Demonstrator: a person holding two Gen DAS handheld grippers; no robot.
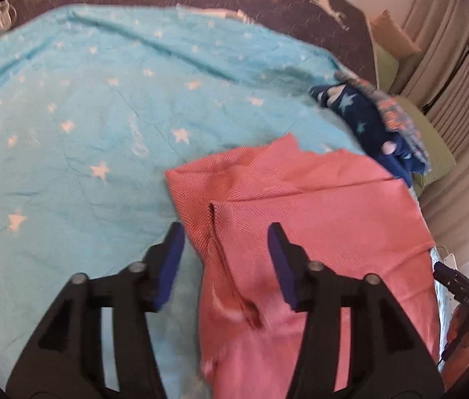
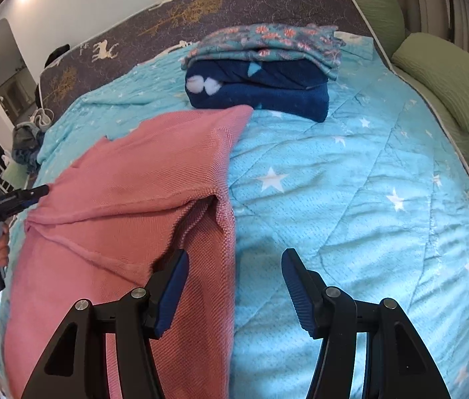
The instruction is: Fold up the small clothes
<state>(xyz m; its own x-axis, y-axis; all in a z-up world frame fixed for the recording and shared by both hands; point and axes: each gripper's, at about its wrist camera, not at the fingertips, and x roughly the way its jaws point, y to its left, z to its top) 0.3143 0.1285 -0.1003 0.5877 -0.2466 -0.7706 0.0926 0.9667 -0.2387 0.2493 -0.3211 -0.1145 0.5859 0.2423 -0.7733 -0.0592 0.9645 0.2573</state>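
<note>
Pink garment (image 2: pixel 128 179) on star-print quilt (image 2: pixel 334 183), both hand-held grippers agape.

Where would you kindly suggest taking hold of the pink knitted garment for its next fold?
Probably at the near edges of the pink knitted garment: the left gripper at its left hem, the right gripper at the right folded edge by the sleeve opening. Both edges lie flat and free on the blue star quilt, so come in low from each side.
</note>
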